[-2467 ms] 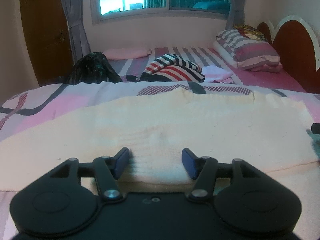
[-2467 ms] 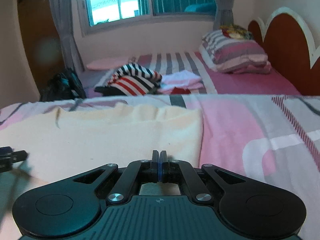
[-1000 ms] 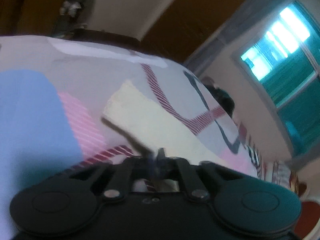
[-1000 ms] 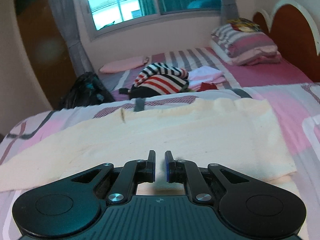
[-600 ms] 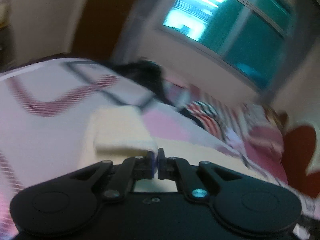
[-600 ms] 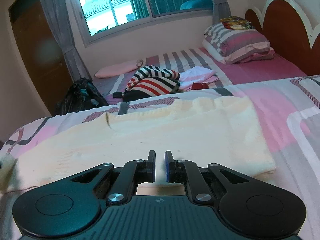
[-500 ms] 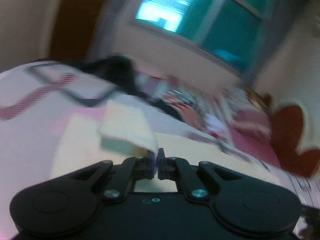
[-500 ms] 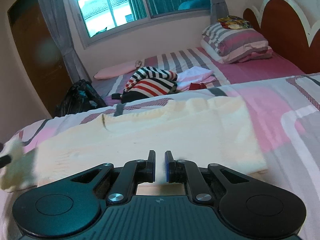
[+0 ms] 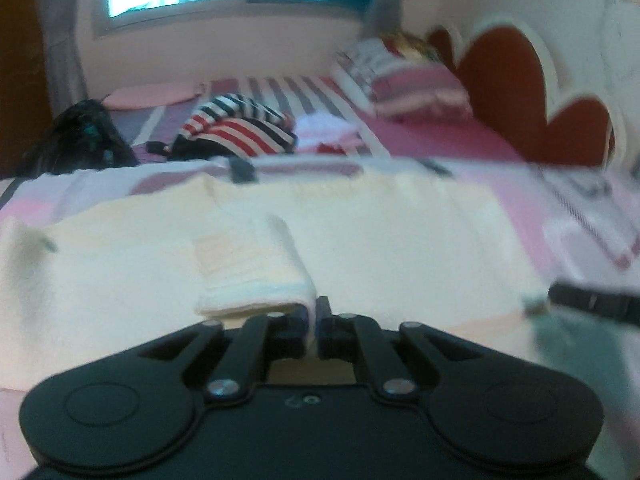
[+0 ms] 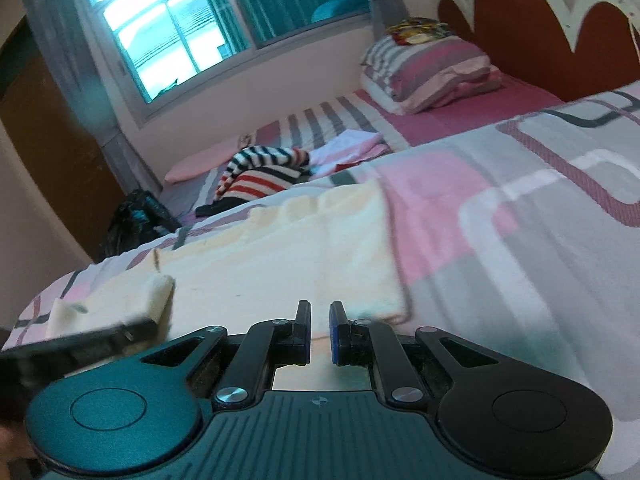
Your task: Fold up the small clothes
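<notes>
- The cream knit garment lies spread flat across the patterned pink and grey bedspread, right in front of both cameras.
- Left gripper sits low over the near edge of the garment, and there's cream fabric between its fingers: the cuffed end of a sleeve, doubled back over the body of the garment.
- Those left jaws are just easing apart; a thin fold of the sleeve cloth sits in the narrow gap, and the pads look to be on it, though the view is blurred.
- From the right wrist camera the same sleeve end shows at the lower left, bunched up by the dark blurred bar of the left gripper.
- Right gripper hovers above the near right part of the garment, fingers a small way apart with nothing between them, only the cloth showing below.
- In the left wrist view the right gripper pokes in from the right edge, near the garment's right corner.
- Farther back on the bed: a striped red, white and navy piece of clothing, a pale pink folded item beside it, and striped pillows against the brown scalloped headboard.
- A dark bag sits at the far left, below the window.
</notes>
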Available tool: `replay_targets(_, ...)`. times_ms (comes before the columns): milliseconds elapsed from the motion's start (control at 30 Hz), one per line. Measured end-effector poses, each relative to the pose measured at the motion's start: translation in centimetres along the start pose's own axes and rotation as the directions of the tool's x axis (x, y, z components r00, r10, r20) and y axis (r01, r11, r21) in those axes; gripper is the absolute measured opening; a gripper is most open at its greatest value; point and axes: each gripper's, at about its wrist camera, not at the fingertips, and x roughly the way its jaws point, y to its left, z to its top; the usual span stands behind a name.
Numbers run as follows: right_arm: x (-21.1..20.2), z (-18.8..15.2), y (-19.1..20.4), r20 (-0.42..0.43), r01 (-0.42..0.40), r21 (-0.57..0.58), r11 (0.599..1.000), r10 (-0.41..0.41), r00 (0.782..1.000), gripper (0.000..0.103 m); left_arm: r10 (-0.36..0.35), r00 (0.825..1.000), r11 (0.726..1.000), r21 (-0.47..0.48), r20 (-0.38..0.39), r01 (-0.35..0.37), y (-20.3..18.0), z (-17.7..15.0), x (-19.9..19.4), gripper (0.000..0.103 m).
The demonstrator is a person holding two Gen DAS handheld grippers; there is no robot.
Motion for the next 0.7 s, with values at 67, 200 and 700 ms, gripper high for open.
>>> replay_targets(67, -0.3, 0.1, -0.7, -0.001, 0.005, 0.006, 1.0, -0.005, 1.0, 0.009, -0.021, 1.0, 0.998, 0.057, 0.007, 0.021, -1.2, -0.5, 0.1, 0.04)
replay_targets(200, -0.6, 0.1, -1.5, 0.007, 0.017, 0.029, 0.999, -0.017, 1.0, 0.009, -0.142, 0.989, 0.978, 0.161, 0.038, 0.134, -3.2, -1.7, -0.5, 0.086)
replay_targets(700, 3.6, 0.4, 4.0, -0.031, -0.193, 0.048, 0.98, 0.194, 0.98, 0.05, 0.288, 0.954, 0.929, -0.268, 0.085, -0.256, 13.3, -7.3, -10.0, 0.07)
